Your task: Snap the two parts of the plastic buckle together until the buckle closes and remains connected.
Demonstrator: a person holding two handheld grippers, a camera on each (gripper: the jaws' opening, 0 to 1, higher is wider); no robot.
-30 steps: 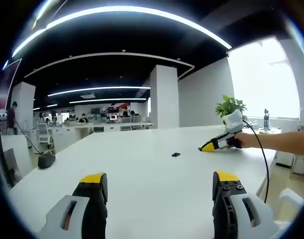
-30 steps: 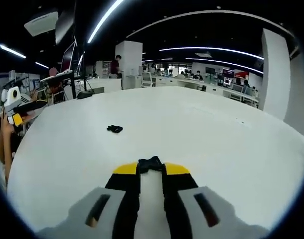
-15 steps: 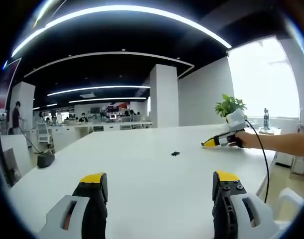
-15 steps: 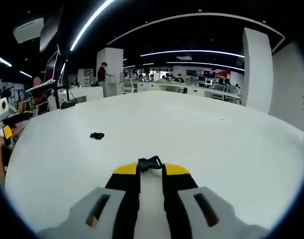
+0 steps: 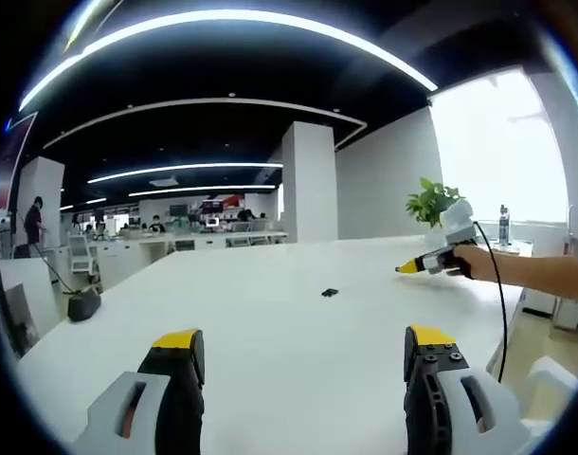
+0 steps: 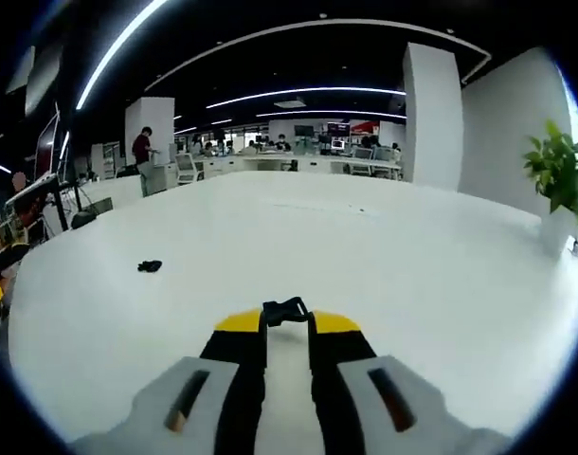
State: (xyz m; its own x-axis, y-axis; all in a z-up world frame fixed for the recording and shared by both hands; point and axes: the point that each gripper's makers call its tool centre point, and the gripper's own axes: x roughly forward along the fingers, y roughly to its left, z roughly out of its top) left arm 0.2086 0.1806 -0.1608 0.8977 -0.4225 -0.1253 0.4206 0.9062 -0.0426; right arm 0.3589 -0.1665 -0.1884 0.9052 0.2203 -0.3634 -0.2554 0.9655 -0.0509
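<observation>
Jaws of the right gripper (image 6: 287,322) clamp one buckle half (image 6: 285,311); left gripper (image 5: 303,346) gapes wide, the other half (image 5: 329,293) on the bench (image 5: 270,322).

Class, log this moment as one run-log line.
left gripper: open, empty | right gripper: shut on buckle part | other buckle part: on table

The left gripper (image 5: 303,353) holds its jaws wide apart (nothing between them). The right gripper (image 6: 287,318) has its jaws pinched on a buckle part (image 6: 284,310) at the tips.
</observation>
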